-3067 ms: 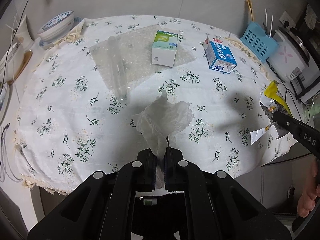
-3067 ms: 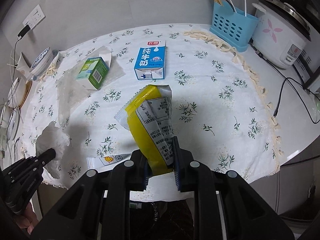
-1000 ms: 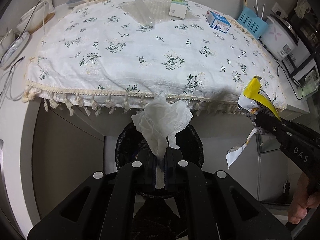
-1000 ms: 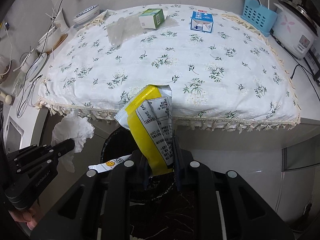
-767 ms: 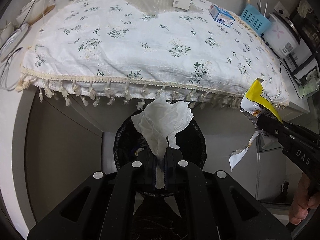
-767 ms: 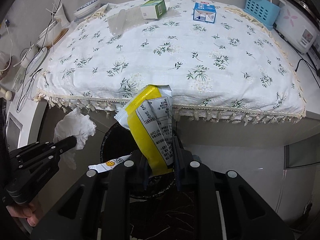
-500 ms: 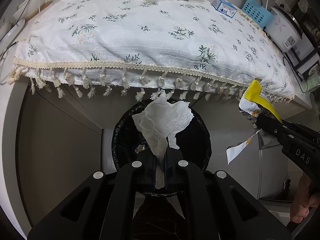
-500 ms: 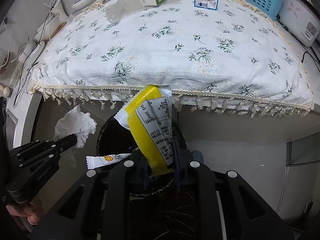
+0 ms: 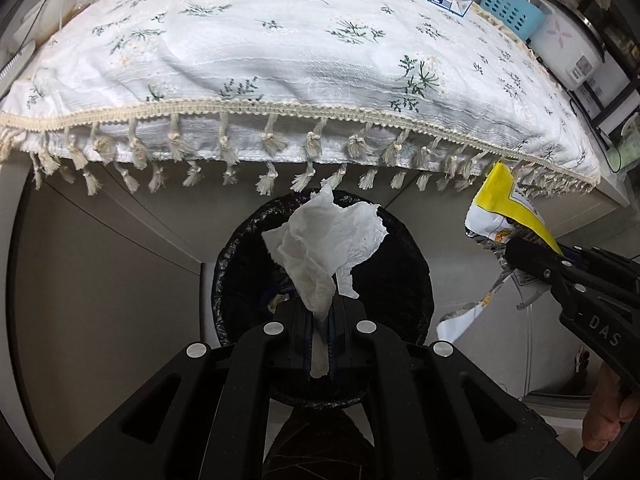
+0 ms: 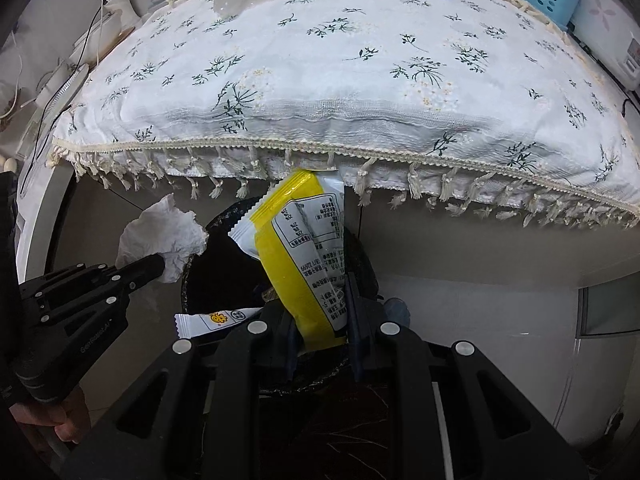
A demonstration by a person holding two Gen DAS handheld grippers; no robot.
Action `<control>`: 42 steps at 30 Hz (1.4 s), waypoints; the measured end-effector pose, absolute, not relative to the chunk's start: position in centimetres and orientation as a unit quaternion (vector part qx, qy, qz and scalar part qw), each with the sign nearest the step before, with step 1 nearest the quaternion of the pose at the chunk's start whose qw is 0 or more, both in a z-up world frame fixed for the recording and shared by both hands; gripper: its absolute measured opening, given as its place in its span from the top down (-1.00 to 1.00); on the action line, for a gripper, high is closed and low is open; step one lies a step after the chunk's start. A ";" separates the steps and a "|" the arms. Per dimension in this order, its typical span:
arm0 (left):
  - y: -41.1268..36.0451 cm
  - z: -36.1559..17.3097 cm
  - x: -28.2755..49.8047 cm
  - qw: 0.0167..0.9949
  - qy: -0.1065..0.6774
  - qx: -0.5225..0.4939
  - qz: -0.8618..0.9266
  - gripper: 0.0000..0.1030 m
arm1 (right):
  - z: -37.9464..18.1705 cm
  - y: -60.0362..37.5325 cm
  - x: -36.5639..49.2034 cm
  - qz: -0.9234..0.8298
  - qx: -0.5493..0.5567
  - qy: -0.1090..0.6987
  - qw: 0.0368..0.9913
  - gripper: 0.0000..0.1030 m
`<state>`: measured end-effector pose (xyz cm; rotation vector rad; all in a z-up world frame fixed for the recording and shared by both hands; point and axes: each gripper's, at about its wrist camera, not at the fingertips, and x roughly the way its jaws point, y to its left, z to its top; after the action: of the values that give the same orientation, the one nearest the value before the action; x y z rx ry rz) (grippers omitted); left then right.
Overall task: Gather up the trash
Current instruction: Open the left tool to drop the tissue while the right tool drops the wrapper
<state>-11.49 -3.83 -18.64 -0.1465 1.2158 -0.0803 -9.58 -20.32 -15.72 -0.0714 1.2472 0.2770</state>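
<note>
Your left gripper has its jaws clamped on the crumpled tissue, soft and featherlight, over the black-lined bin. Your right gripper pinches the yellow wrapper, crinkly and probably slippery, above the same bin. Beyond, cartons remain on the tabletop.

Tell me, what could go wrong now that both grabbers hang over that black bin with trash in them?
The crumpled tissue in the left gripper is light, so on release it might drift and land outside the bin. The yellow wrapper in the right gripper stands tall and close to the tablecloth fringe, so it may snag there. A small white packet sticks out sideways beside that gripper and could fall past the rim.
</note>
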 end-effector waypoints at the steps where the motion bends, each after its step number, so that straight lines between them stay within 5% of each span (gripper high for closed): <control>1: -3.9 -19.0 -11.4 0.816 0.572 -0.068 -0.038 0.91 | -15.9 -20.5 -9.7 0.128 -0.031 0.583 0.801 0.64; 21: -8.7 -24.9 -9.6 0.796 0.600 -0.022 -0.081 0.84 | -19.2 -24.6 -10.0 0.073 -0.002 0.615 0.785 0.64; 24: -8.9 -24.4 -9.4 0.802 0.592 -0.018 -0.083 0.57 | -19.5 -24.6 -10.0 0.073 -0.002 0.616 0.784 0.64; 26: -8.6 -23.9 -9.5 0.808 0.584 -0.019 -0.074 0.14 | -19.4 -24.5 -9.8 0.075 -0.001 0.616 0.784 0.63; 33: -6.1 -22.3 -9.4 0.819 0.569 -0.053 -0.046 -0.32 | -19.1 -23.5 -9.4 0.086 -0.005 0.614 0.784 0.62; 38: -3.8 -20.6 -9.9 0.830 0.552 -0.071 -0.023 -0.83 | -19.0 -22.0 -9.0 0.100 -0.012 0.613 0.784 0.61; 42: -1.9 -19.4 -10.3 0.835 0.545 -0.081 -0.010 -0.88 | -19.5 -20.4 -8.7 0.111 -0.019 0.613 0.782 0.61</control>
<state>-10.33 -1.89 -19.43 -0.1714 1.1540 -0.0207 -8.67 -20.43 -19.48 -0.0406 1.3229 0.2402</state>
